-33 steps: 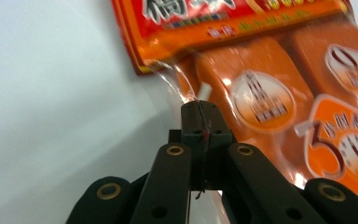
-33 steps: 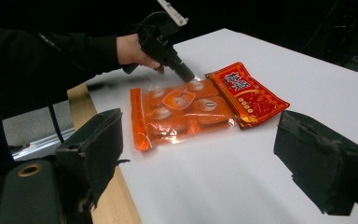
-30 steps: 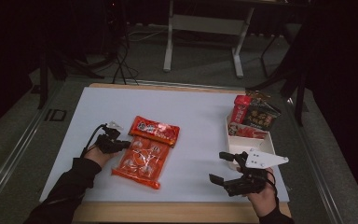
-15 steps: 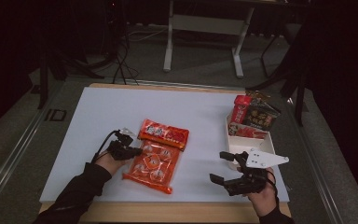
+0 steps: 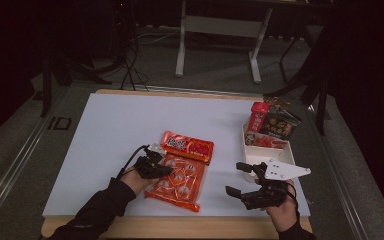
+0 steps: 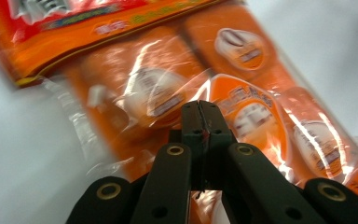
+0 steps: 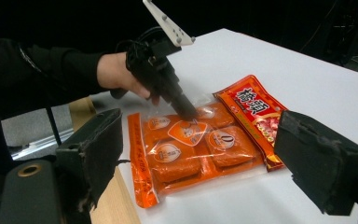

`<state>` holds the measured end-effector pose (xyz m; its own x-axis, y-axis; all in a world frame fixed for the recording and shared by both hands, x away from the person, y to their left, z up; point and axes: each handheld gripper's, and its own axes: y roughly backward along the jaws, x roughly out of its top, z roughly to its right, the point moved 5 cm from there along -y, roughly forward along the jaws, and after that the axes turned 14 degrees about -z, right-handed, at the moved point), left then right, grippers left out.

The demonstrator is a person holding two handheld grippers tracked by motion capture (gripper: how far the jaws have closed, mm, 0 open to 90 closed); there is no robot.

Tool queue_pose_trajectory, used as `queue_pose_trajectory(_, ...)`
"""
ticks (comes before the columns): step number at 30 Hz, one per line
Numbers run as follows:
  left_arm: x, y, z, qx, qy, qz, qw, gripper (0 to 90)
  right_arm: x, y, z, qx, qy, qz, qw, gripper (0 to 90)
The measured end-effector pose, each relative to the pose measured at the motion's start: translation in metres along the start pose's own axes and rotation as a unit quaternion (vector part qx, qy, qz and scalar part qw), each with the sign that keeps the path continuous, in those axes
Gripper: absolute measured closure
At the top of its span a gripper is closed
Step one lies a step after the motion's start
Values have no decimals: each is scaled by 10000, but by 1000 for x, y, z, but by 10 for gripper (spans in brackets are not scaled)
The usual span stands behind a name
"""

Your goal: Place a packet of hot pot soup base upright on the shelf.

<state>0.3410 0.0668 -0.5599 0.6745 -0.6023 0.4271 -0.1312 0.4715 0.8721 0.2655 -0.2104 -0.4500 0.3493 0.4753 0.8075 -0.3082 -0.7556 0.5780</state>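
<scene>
I am pressing my left gripper [image 6: 200,109], jaws together, onto the orange snack bag [image 5: 180,172] at frame centre, while my right gripper [image 5: 240,178] is hovering wide apart at lower right.

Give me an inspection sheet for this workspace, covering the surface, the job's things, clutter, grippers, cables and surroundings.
Surface: white table, wooden front edge.
Job's things: orange snack bag lying flat near the front edge, red header toward the far side.
Clutter: white tray at the right, holding upright red and dark packets.
Grippers: left gripper jaws closed, tips on the bag's clear film; whether it pinches the film cannot be told. Right gripper open, apart from the bag.
Cables: black cable trailing from the left gripper.
Surroundings: dark floor, metal stand beyond the table.
</scene>
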Motion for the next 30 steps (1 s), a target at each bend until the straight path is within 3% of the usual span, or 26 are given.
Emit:
queue_pose_trajectory(2, 2, 1, 0, 32, -64, -33, 10000, 900, 0, 0, 0, -17, 19, -9, 10000, 154)
queue_pose_trajectory(7, -6, 9, -14, 97, 111, -106, 9998, 900, -2, 1, 0, -19, 19, -12, 10000, 154)
queue_pose_trajectory(12, -18, 14, -32, 409, 245, -167, 9987, 900, -1, 0, 1, -15, 1, -11, 10000, 154)
queue_pose_trajectory(15, -24, 12, -37, 276, 365, -250, 9986, 900, 0, 0, -1, -27, 44, -16, 10000, 155)
queue_pose_trajectory(16, -25, 11, -35, 179, 397, -258, 9987, 900, 0, 1, -2, -30, 47, -16, 10000, 154)
queue_pose_trajectory(19, -28, 10, -26, 13, 182, -405, 9990, 900, 0, 2, -1, -30, 30, 5, 10000, 155)
queue_pose_trajectory(26, -28, 8, -18, 69, 176, -435, 9989, 900, 0, 0, -1, -18, 51, -19, 10000, 154)
queue_pose_trajectory(30, -23, 2, -4, -63, 96, -468, 9988, 900, 0, 1, -1, -26, 49, -11, 10000, 154)
